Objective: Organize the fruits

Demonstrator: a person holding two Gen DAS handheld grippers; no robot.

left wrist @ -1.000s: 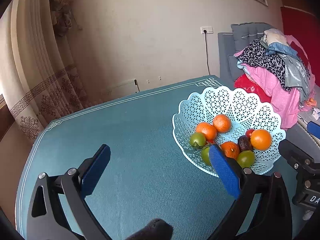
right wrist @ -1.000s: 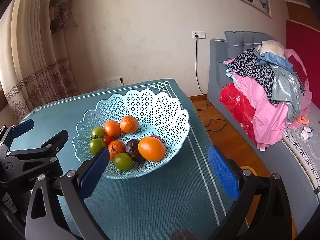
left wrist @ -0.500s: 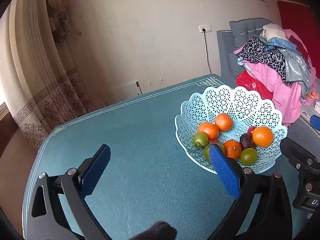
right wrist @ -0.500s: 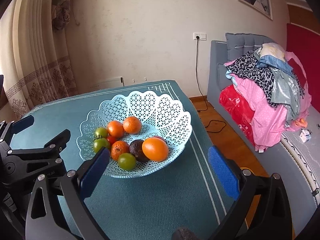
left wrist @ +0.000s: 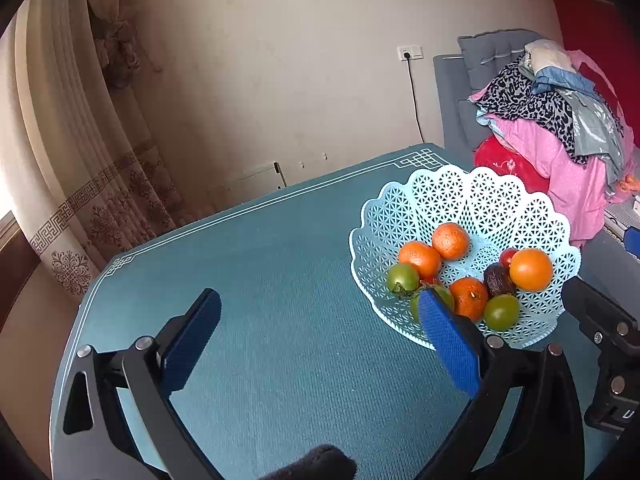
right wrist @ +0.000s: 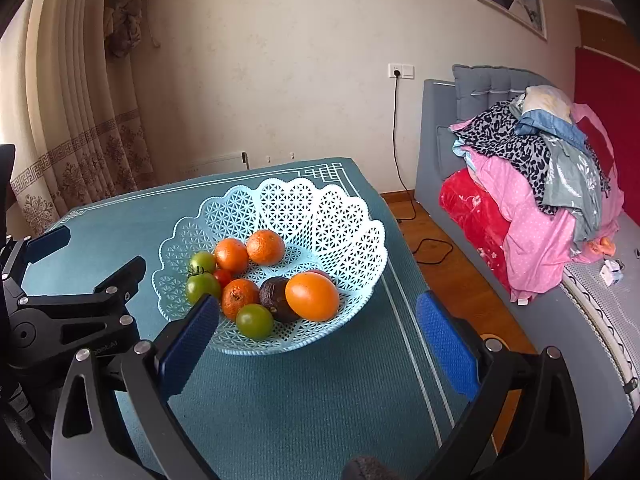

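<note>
A pale blue lattice basket [right wrist: 320,208] [left wrist: 480,192] stands on the teal table and holds several fruits: oranges [right wrist: 312,296] [left wrist: 531,269], green tomatoes [right wrist: 254,321] [left wrist: 501,312], a small red tomato [right wrist: 222,277] and a dark avocado [right wrist: 276,297] [left wrist: 498,280]. My left gripper [left wrist: 320,332] hovers open over bare cloth to the left of the basket, holding nothing. My right gripper [right wrist: 318,334] is open too, just in front of the basket's near rim, empty. Each gripper shows at the edge of the other's view.
The teal tablecloth [left wrist: 260,264] has a white border; the table's right edge [right wrist: 400,280] drops to a wooden floor. A grey sofa piled with clothes [right wrist: 540,184] stands to the right. Curtains [left wrist: 80,140] hang at the left, and a cable [right wrist: 396,128] runs down the wall.
Both grippers have drawn back and risen a little, so the basket sits slightly farther off in both views. Both stay open and the fruits have not moved.
</note>
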